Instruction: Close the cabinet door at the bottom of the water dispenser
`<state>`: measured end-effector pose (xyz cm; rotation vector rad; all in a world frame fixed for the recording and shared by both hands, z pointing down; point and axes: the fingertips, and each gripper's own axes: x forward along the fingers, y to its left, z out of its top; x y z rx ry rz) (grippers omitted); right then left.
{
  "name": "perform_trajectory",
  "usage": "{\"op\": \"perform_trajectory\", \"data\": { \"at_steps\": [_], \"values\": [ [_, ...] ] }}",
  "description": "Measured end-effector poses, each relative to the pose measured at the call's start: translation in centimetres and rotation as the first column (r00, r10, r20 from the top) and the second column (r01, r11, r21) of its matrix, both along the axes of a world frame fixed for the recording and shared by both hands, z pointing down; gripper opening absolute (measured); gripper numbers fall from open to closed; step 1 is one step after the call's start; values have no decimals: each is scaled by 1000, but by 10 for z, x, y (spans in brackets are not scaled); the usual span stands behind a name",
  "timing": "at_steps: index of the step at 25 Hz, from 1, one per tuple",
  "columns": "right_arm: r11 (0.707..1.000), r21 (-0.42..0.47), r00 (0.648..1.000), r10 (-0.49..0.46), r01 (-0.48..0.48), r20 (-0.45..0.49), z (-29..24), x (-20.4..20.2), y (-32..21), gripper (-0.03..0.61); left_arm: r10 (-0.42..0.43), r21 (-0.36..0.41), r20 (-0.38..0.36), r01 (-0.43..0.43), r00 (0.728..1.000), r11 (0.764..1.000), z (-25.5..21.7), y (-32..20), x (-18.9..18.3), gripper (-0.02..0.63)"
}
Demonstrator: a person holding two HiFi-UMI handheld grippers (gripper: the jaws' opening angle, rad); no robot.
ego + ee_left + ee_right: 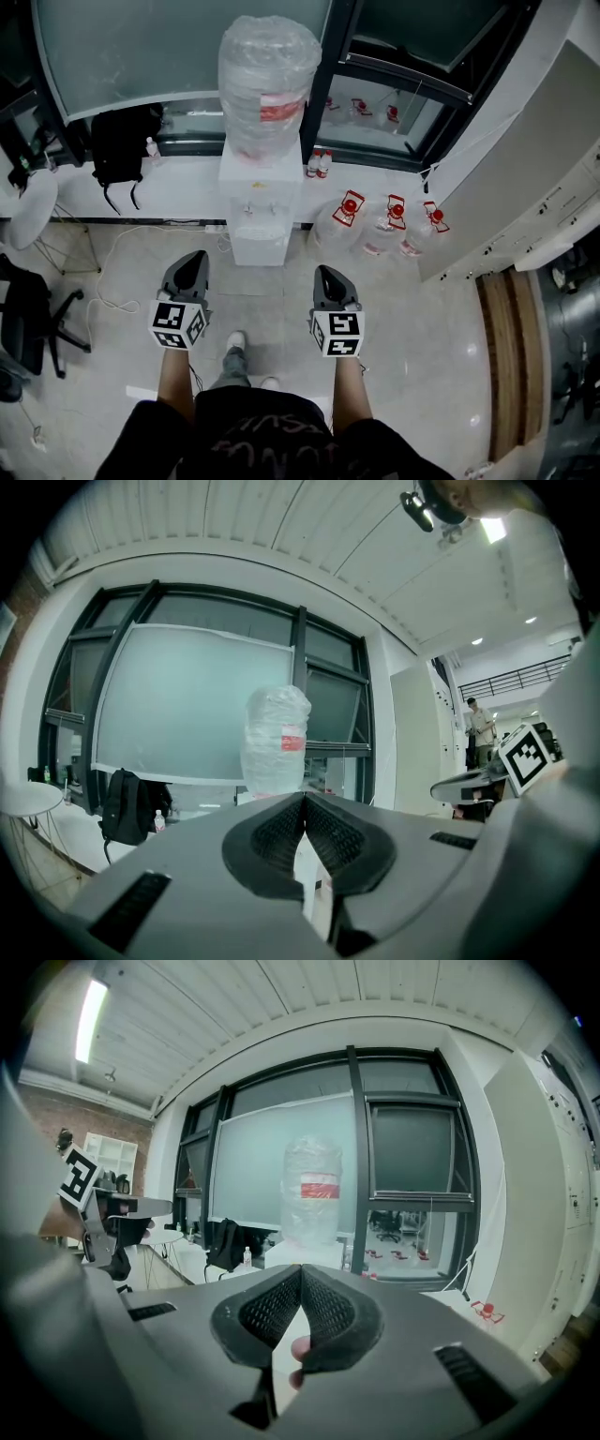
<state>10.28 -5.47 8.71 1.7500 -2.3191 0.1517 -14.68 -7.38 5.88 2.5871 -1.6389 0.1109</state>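
Head view: left claw (196, 257) and right claw (325, 273), jaws pressed together with nothing between them, side by side facing the water dispenser (260, 199).

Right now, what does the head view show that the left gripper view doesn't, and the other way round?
Only the head view: the floor, the person's leg, the spare bottles standing on the floor, and the left gripper seen from outside. Only the left gripper view: the ceiling, a far-off person, and that gripper's shut jaws up close. Both: the dispenser's bottle, the backpack and the window.
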Motion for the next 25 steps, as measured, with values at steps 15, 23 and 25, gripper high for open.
{"op": "perform_trajectory", "data": {
  "at_steps": [15, 23, 25],
  "values": [
    [999, 15, 999, -33, 33, 3, -8, -6, 27, 12, -8, 29, 5, 8, 1000, 1000, -18, 36, 1, 15],
    [1000, 3, 1000, -9, 9, -17, -1, -2, 32, 12, -8, 29, 23, 7, 1000, 1000, -17, 39, 2, 15],
    [1000, 11, 1000, -5, 5, -22, -3, 0, 32, 12, -12, 34, 22, 11, 1000, 999, -19, 39, 2, 15]
  ]
}}
